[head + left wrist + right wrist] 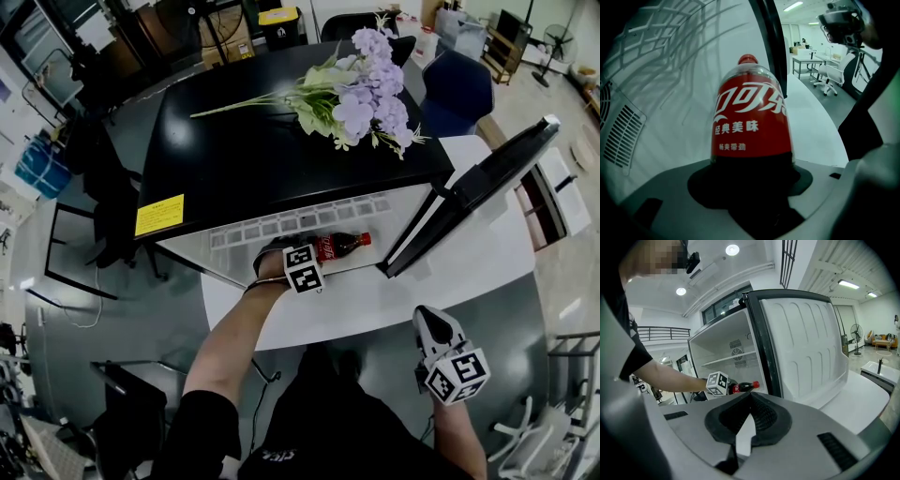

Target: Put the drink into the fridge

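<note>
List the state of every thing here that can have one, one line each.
Fridge door, swung open.
Cola bottle, capped, held horizontal at the fridge opening.
Left gripper, fingers shut on the cola bottle.
Right gripper, fingers shut, empty, away from the fridge.
Purple flowers, lying on the fridge top.

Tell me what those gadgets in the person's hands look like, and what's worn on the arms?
Both the left gripper and the right gripper have pale grey plastic shells with black pads lining the jaws. Each carries a white cube printed with black square markers. The person wears a black short-sleeved shirt. No cables show.
</note>
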